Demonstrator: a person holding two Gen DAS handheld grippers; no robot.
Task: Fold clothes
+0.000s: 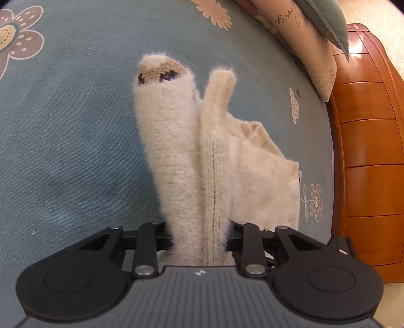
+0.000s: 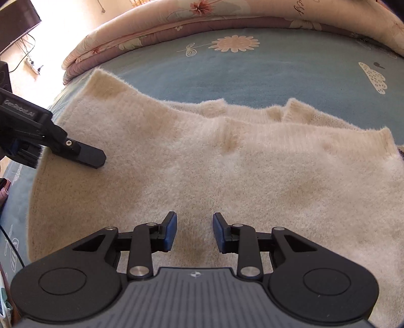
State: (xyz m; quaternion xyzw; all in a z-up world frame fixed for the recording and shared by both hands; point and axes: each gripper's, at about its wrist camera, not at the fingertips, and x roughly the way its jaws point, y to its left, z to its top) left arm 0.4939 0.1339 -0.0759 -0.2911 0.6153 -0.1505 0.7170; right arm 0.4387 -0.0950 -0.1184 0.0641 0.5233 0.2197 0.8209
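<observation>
A fluffy cream knitted sweater (image 1: 174,156) hangs up out of my left gripper (image 1: 200,238), which is shut on a bunched ribbed edge; the fabric hides its pads. A sleeve end with a brown and dark pattern (image 1: 159,70) points away from me. In the right wrist view the sweater (image 2: 227,171) lies spread on the blue bed sheet (image 2: 265,68). My right gripper (image 2: 194,232) sits low over its near part, blue pads apart, with only flat fabric showing in the gap. A finger of the left gripper (image 2: 92,156) lies at the sweater's left edge.
The sheet (image 1: 63,126) carries flower prints. A folded floral quilt (image 2: 176,22) runs along the far side of the bed. Pillows (image 1: 310,45) and a wooden cabinet (image 1: 366,151) stand at the right in the left wrist view. A cable and floor (image 2: 30,60) show beyond the bed's left corner.
</observation>
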